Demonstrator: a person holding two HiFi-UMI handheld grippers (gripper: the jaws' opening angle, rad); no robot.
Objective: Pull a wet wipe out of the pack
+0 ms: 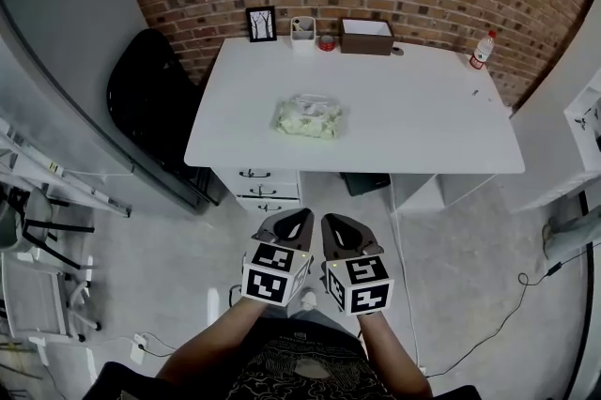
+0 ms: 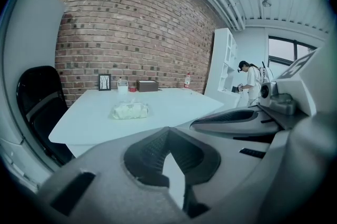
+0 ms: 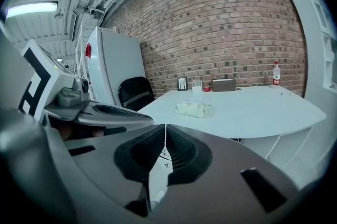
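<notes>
The left gripper (image 1: 297,222) and the right gripper (image 1: 334,227) are hanging side by side close to the person's body, each with its jaws pressed together on nothing, out over the floor and well apart from the white table (image 1: 423,121). The wet wipe pack (image 1: 309,117) is lying flat on the tabletop, left of centre. Along the far edge a picture frame (image 1: 261,23), a brown box (image 1: 366,37) and a bottle (image 1: 482,50) are standing, and a black chair (image 1: 150,98) is sitting at the table's left.

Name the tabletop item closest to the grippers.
The translucent wet wipe pack, alone at the middle of the white table; the others line its far edge.
</notes>
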